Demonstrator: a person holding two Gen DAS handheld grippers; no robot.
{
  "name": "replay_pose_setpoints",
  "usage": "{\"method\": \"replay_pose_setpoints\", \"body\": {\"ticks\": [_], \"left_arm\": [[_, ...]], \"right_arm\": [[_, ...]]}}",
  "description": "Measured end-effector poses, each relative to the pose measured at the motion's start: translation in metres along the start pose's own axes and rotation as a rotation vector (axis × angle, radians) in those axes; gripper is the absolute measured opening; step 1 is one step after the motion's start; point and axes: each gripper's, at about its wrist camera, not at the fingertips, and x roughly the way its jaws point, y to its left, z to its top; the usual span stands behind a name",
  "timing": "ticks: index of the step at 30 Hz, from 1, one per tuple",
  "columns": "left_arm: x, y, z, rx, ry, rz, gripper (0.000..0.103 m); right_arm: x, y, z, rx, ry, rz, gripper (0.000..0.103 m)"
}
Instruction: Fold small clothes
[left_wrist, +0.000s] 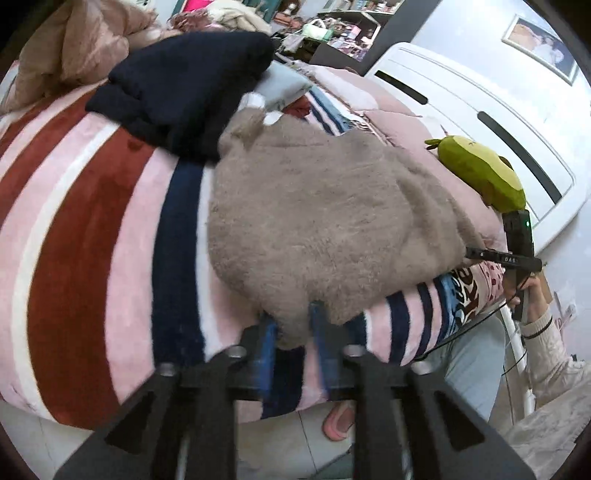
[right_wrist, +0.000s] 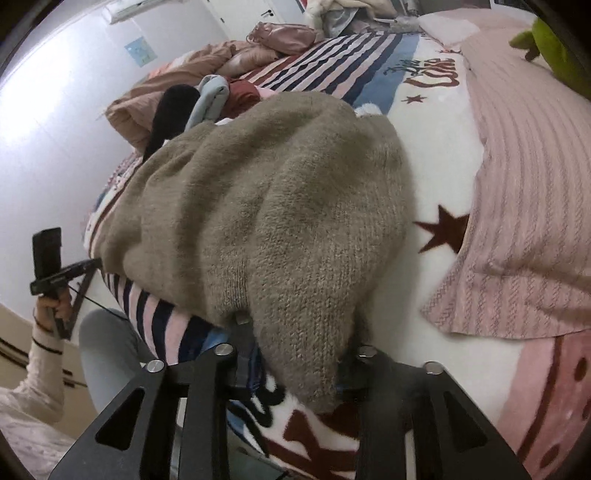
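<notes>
Left wrist view: the left tongs (left_wrist: 293, 325) are clamped on the near hem of the taupe sweater (left_wrist: 317, 214), which lies spread on the striped blanket (left_wrist: 92, 229) at the bed's near edge. A navy garment (left_wrist: 184, 88) sits folded behind it, so some work looks done; this sweater is not yet folded.

Right wrist view: the right tongs (right_wrist: 295, 350) grip the sweater's other near corner (right_wrist: 306, 354). Open blanket lies beyond for folding forward; a pink pillow (right_wrist: 524, 221) bounds the right.

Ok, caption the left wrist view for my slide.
Left gripper pinches the near edge of a taupe fuzzy sweater on a striped blanket, navy garment behind.
</notes>
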Motion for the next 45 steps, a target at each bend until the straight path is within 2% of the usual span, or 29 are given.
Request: {"method": "replay_pose_setpoints", "body": {"ticks": [1,2,4,7,8,10,11,12,14,16,18,19,22,24,25,27,29,30,32,34,35,36,39,41,44,45], "left_arm": [[-0.002,-0.003,0.004,0.016,-0.007,0.013,0.067],[-0.006,-0.008,0.01,0.04,-0.04,0.04,0.08],[-0.01,-0.01,0.017,0.045,-0.06,0.058,0.08],[-0.014,-0.007,0.027,-0.024,-0.087,0.091,0.08],[-0.018,-0.011,0.027,-0.044,-0.113,0.116,0.08],[-0.025,-0.025,0.022,-0.05,-0.174,0.189,0.082],[-0.027,-0.032,0.017,-0.044,-0.194,0.203,0.082],[-0.029,-0.037,0.011,-0.045,-0.212,0.2,0.084],[-0.032,-0.045,-0.003,-0.084,-0.252,0.171,0.088],[-0.031,-0.045,-0.016,-0.151,-0.268,0.121,0.088],[-0.027,-0.041,-0.028,-0.22,-0.281,0.066,0.089],[-0.023,-0.039,-0.034,-0.252,-0.279,0.029,0.09],[-0.007,-0.033,-0.044,-0.307,-0.268,-0.047,0.094],[0.013,-0.025,-0.048,-0.368,-0.258,-0.13,0.098],[0.025,-0.02,-0.049,-0.409,-0.259,-0.162,0.098],[0.044,-0.013,-0.045,-0.476,-0.265,-0.207,0.098],[0.055,-0.011,-0.037,-0.508,-0.312,-0.226,0.098],[0.057,-0.01,-0.032,-0.514,-0.333,-0.225,0.098],[0.062,-0.011,-0.02,-0.535,-0.365,-0.19,0.099],[0.067,-0.014,-0.007,-0.549,-0.382,-0.137,0.098],[0.071,-0.019,0.001,-0.533,-0.384,-0.095,0.089],[0.073,-0.023,0.006,-0.519,-0.379,-0.067,0.065],[0.077,-0.032,0.021,-0.491,-0.367,-0.012,0.034],[0.069,-0.046,0.034,-0.429,-0.382,0.008,0.027],[0.053,-0.09,0.06,-0.227,-0.407,0.1,0.026],[0.05,-0.104,0.068,-0.181,-0.41,0.113,0.025]], "right_arm": [[-0.007,0.005,0.004,-0.014,-0.002,-0.01,0.036],[-0.013,0.01,0.008,-0.028,-0.012,-0.018,0.053],[-0.029,0.019,0.015,-0.051,-0.064,-0.073,0.067],[-0.053,0.039,0.023,-0.082,-0.157,-0.162,0.067],[-0.06,0.05,0.026,-0.103,-0.206,-0.15,0.067],[-0.066,0.07,0.034,-0.139,-0.27,-0.032,0.067],[-0.062,0.084,0.039,-0.154,-0.297,0.01,0.063],[-0.056,0.094,0.043,-0.169,-0.31,0.012,0.059],[-0.04,0.117,0.049,-0.206,-0.334,-0.011,0.026],[-0.015,0.134,0.054,-0.197,-0.331,0.013,0.009],[0.015,0.142,0.056,-0.163,-0.297,0.079,0.008],[0.023,0.143,0.055,-0.161,-0.282,0.079,0.008],[0.067,0.142,0.044,-0.153,-0.185,0.01,0.008],[0.094,0.131,0.035,-0.13,-0.097,-0.029,0.006],[0.103,0.126,0.032,-0.124,-0.074,-0.041,0.001],[0.105,0.124,0.027,-0.121,-0.092,-0.043,0.0],[0.097,0.128,0.027,-0.121,-0.101,-0.043,0.004],[0.091,0.132,0.026,-0.123,-0.122,-0.016,0.007],[0.085,0.137,0.024,-0.14,-0.14,0.021,0.007],[0.093,0.141,0.021,-0.156,-0.102,0.032,0.007],[0.1,0.139,0.019,-0.155,-0.078,0.028,0.007],[0.106,0.136,0.015,-0.15,-0.073,0.018,0.007],[0.107,0.13,0.013,-0.115,-0.088,0.042,0.007],[0.101,0.126,0.014,-0.085,-0.088,0.082,0.007],[0.081,0.11,0.014,-0.046,-0.111,0.156,0.007],[0.063,0.101,0.014,-0.027,-0.154,0.169,0.009]]}}
